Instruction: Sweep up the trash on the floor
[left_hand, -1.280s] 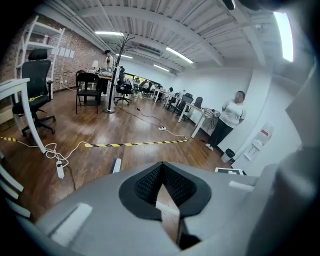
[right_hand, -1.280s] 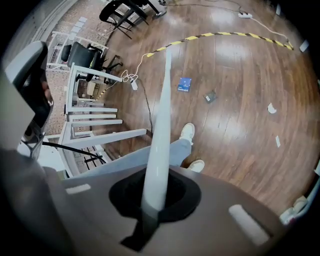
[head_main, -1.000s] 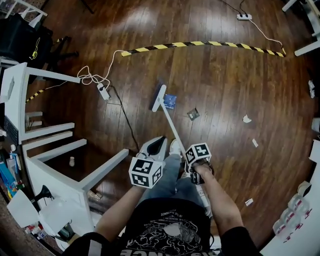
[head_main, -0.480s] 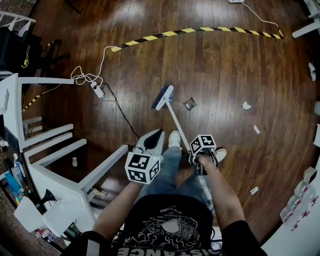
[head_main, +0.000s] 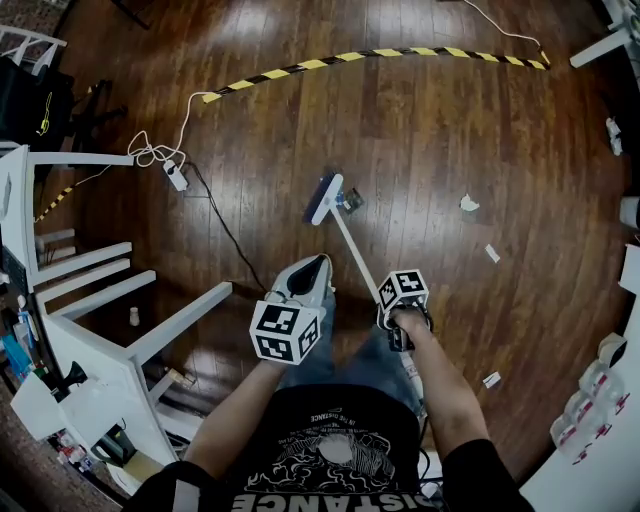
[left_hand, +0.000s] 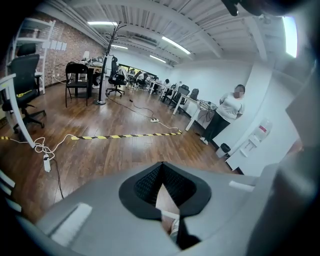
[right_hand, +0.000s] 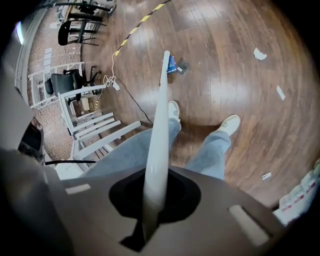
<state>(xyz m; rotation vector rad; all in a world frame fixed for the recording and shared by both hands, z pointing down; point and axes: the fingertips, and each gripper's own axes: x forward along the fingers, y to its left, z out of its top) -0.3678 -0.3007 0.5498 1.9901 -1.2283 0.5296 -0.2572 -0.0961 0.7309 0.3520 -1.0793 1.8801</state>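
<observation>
One hand-held gripper (right_hand: 153, 212) around broom handle (right_hand: 160, 130)

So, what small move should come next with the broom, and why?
Probably push the broom head a little to the right. The small trash lies just at its right side, and a white crumpled scrap lies farther that way, so one pile could form. The right tool is shut on the handle.
</observation>
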